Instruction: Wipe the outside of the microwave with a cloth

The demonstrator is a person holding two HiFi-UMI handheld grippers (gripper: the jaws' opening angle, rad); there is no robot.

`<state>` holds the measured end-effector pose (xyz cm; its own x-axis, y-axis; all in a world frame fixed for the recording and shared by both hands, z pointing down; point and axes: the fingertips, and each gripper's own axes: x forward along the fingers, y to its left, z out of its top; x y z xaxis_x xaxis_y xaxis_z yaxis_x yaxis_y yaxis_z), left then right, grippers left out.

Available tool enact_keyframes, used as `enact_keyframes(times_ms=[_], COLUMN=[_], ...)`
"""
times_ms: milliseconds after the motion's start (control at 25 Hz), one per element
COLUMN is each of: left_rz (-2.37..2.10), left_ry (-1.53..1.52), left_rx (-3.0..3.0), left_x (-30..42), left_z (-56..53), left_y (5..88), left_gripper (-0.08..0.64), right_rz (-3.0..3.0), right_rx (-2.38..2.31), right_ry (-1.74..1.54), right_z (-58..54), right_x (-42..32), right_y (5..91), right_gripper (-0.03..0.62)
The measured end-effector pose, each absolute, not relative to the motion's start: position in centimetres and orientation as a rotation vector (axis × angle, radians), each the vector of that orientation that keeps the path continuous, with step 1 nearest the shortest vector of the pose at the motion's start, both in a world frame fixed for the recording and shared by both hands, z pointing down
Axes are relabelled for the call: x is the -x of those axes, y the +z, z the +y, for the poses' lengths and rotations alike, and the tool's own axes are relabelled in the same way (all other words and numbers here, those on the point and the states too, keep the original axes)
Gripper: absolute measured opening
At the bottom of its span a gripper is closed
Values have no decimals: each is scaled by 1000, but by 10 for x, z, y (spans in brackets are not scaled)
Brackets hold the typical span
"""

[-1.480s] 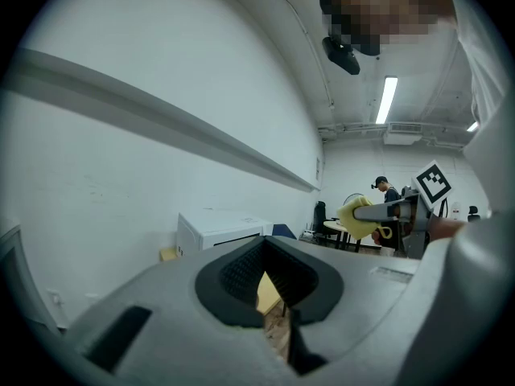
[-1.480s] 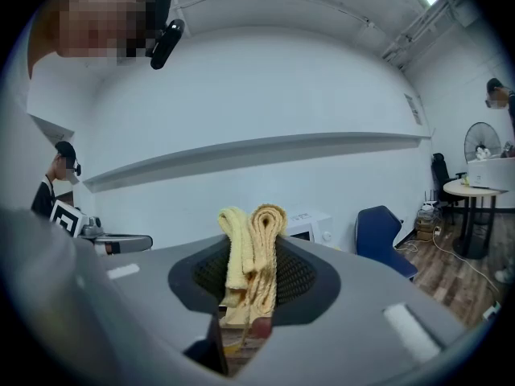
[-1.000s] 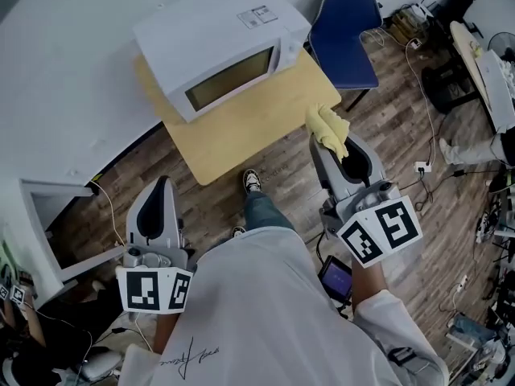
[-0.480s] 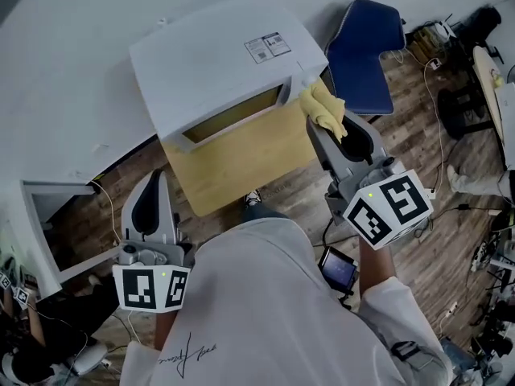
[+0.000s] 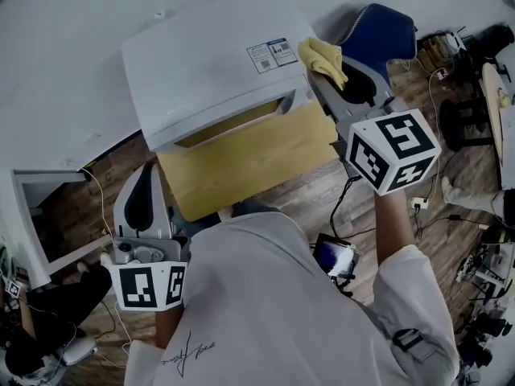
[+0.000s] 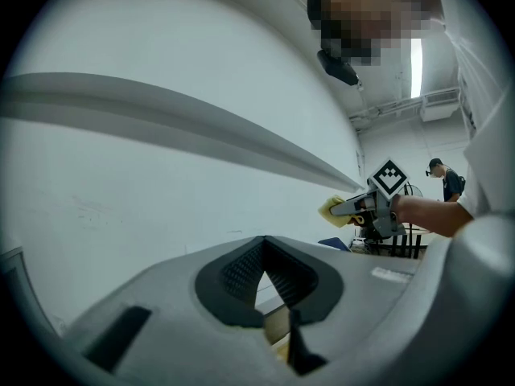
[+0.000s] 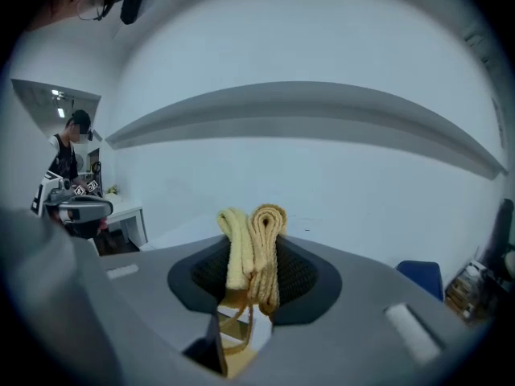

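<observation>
Cloth (image 7: 253, 244) in right claw (image 7: 251, 273), beside microwave (image 5: 201, 63)

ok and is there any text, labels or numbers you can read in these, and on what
Sticker on top of the microwave: print too small to read.
Script on the back of the shirt: too blurred to read.
Marker cubes: black-and-white square patterns only, no words.

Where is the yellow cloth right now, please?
In the head view the yellow cloth is pinched in the right gripper by the microwave's top right edge, beside the blue chair.
</observation>
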<state>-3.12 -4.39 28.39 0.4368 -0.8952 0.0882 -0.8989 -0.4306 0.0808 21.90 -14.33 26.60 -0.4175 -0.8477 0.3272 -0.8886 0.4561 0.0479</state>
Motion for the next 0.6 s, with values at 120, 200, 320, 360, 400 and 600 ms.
enact_keyframes(times_ms=[120, 200, 320, 360, 400, 600], left_rz=[-1621, -1616, -1615, -1618, -1622, -1635], left_ry=[37, 36, 27, 24, 21, 6], left_rx=[-2545, -2541, -2546, -2549, -2550, -2538], left_x=[39, 43, 49, 51, 53, 63], left_z=[-51, -56, -68, -72, -76, -88], left_y=[288, 291, 289, 287, 286, 284], left_gripper=[-3, -3, -3, -3, -3, -3], right_rz=[-2383, -2363, -2316, -2296, -2277, -2189], right_rx=[-1468, -1465, -1468, -1472, -1476, -1474], right_ry=[183, 192, 183, 182, 186, 236], right_z=[-171, -189, -222, -233, -245, -301], right_x=[-221, -223, -229, -231, -234, -244], right_y=[265, 263, 262, 263, 265, 283], right_gripper=[127, 127, 127, 127, 127, 127])
